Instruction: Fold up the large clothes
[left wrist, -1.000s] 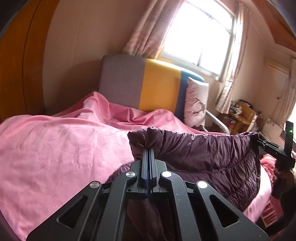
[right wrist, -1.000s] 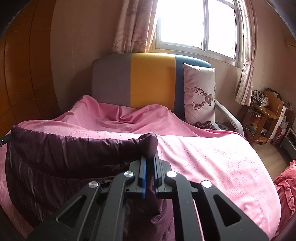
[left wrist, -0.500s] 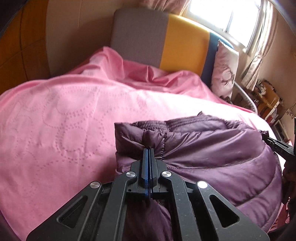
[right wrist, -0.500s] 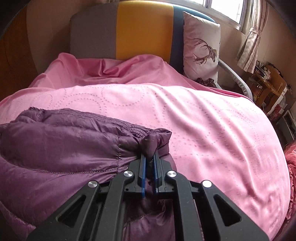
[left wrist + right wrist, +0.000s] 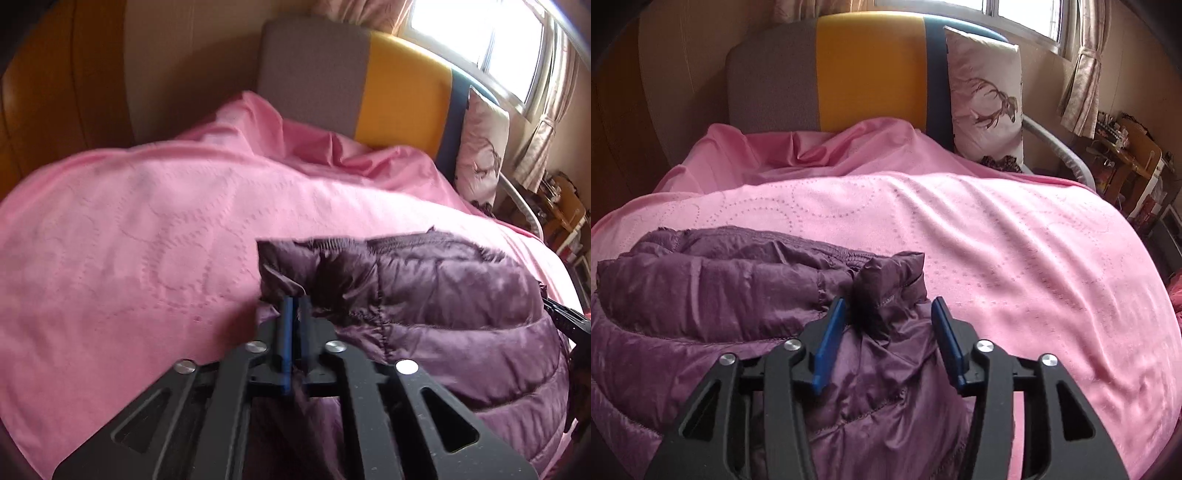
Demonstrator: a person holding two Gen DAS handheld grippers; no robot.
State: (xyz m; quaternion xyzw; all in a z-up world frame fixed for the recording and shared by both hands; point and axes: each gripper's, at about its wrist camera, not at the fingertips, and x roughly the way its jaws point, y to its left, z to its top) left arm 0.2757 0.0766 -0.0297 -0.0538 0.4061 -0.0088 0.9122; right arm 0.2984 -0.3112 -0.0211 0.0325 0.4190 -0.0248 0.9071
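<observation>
A dark purple quilted jacket [image 5: 443, 295] lies doubled over on the pink blanket [image 5: 129, 240]. My left gripper [image 5: 295, 301] sits at its left corner. Its jaws are opening and stand a narrow slit apart, with the corner just ahead of the tips; this view is blurred. In the right wrist view the jacket [image 5: 720, 288] fills the lower left. My right gripper [image 5: 888, 306] is opening too, its blue pads [image 5: 831, 332] wide apart around a loose bunch of the jacket's right corner. The right gripper's tip [image 5: 565, 317] shows at the left view's right edge.
The pink blanket [image 5: 1015, 240] covers the whole bed, rumpled near the grey, yellow and blue headboard [image 5: 868, 66]. A deer-print pillow [image 5: 982, 92] leans at the back right. A cluttered wooden desk [image 5: 1126, 155] stands right of the bed, below a curtained window.
Both grippers came down with the jacket's top edge, and it now rests folded on the blanket. Both jaws, shut on the corners before, have parted, the right far wider than the left.
</observation>
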